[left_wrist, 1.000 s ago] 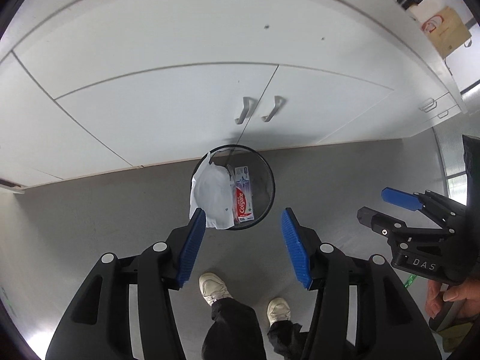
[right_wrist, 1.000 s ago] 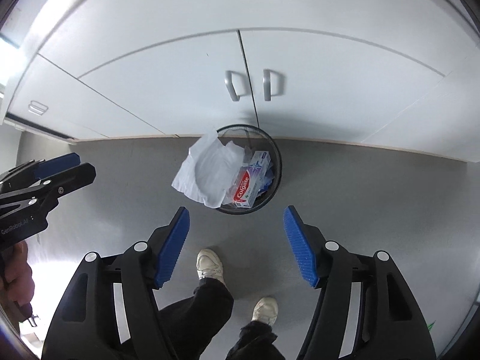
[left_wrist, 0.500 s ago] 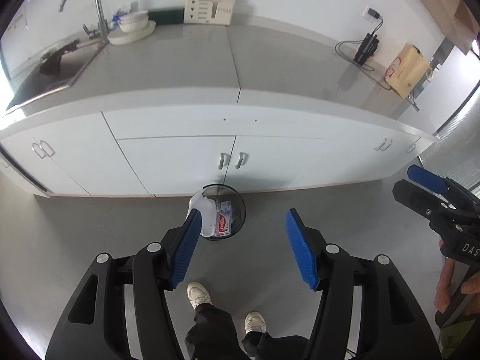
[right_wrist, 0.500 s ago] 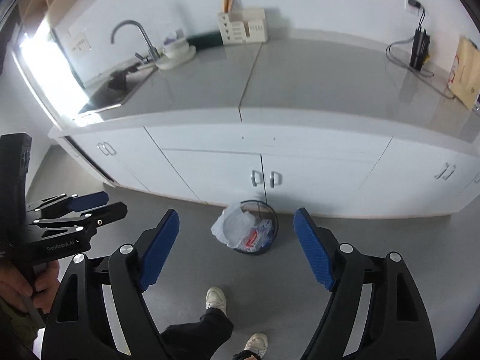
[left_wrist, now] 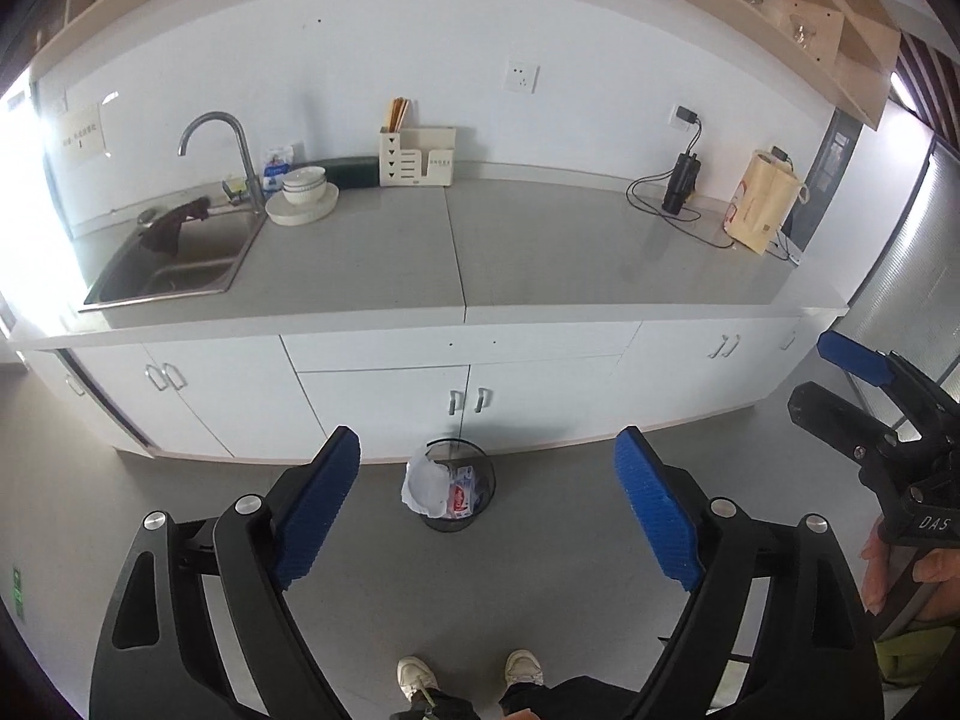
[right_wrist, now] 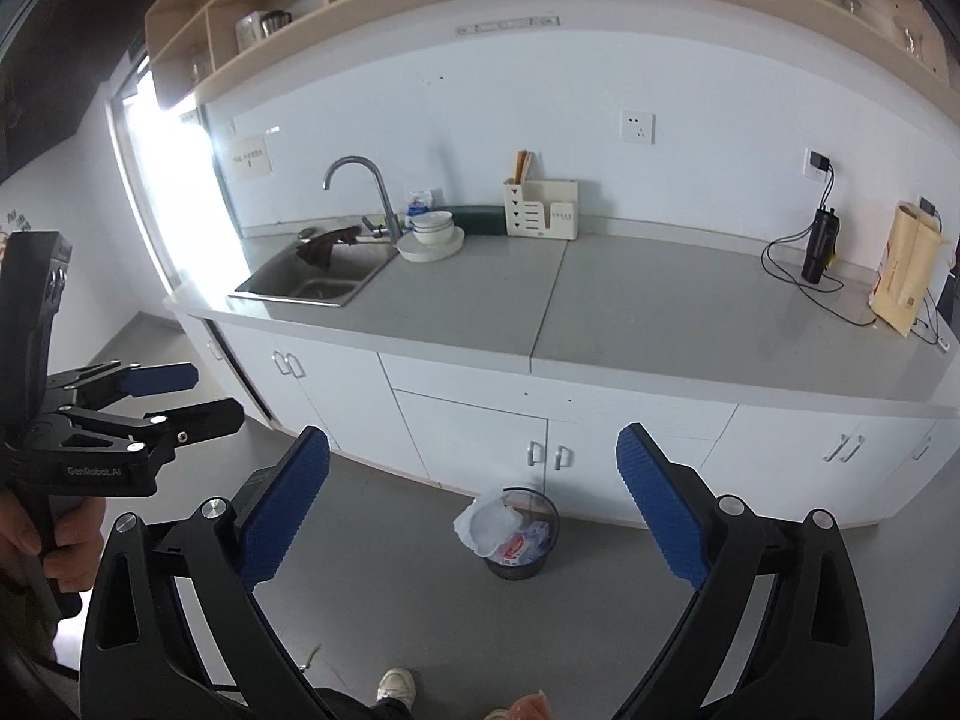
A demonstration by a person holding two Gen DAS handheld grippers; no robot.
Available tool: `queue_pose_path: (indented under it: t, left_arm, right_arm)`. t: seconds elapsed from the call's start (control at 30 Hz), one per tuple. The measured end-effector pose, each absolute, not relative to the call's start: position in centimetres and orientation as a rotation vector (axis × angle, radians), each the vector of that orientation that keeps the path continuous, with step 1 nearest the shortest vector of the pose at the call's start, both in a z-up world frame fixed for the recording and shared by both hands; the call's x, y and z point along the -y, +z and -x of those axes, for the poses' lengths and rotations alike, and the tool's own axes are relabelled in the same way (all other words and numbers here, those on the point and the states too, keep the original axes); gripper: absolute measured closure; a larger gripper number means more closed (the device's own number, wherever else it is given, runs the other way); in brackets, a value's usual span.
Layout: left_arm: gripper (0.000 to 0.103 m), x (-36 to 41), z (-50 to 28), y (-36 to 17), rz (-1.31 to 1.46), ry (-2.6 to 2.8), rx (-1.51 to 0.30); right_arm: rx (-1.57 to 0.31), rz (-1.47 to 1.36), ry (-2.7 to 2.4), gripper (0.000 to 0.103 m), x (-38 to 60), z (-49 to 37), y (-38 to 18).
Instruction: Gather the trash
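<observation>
Grey floor holds mesh bin [left_wrist: 459, 485], paper-stuffed.

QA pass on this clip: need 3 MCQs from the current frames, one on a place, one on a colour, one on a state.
1. Where does the wire trash bin stand?
A. on the countertop
B. on the floor in front of the white cabinets
C. inside the sink

2. What colour are the pads of the left gripper?
A. blue
B. red
C. green

3. What state is the right gripper in?
A. shut on a toothpaste box
B. shut on nothing
C. open, holding nothing

Answers: 1 B, the bin sits on the grey floor below the cabinet doors; 2 A, both pads show blue; 3 C, its jaws stand wide apart with only floor and bin between them.
</observation>
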State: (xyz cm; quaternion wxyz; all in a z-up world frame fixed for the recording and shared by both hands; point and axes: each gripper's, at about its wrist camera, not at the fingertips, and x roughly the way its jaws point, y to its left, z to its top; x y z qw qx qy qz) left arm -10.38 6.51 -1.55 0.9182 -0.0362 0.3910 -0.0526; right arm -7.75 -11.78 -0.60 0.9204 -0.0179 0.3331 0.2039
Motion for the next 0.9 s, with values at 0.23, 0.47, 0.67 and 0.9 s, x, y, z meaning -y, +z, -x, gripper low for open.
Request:
queue_pose_path:
  t: [0.23,0.47,0.67,0.9]
  left_arm:
    - [0.007,-7.4,13.0,2.7,0.067,-0.159,-0.749]
    - [0.006,-8.1,13.4,2.5,0.066,-0.197,-0.757]
    - [0.006,-8.8,14.0,3.0,0.071,-0.202,-0.732]
    - [0.006,-10.0,14.4,2.8,0.072,-0.161,-0.735]
  right_arm:
    - [-0.665,0.028,0.421,0.004,10.0,9.6,2.2]
    - [-0.661,0.026,0.398,0.004,9.5,10.7,3.6]
    - [-0.664,0.017,0.4,0.004,8.7,10.9,3.5]
    - [-0.669,0.02,0.424,0.004,7.9,11.0,3.3]
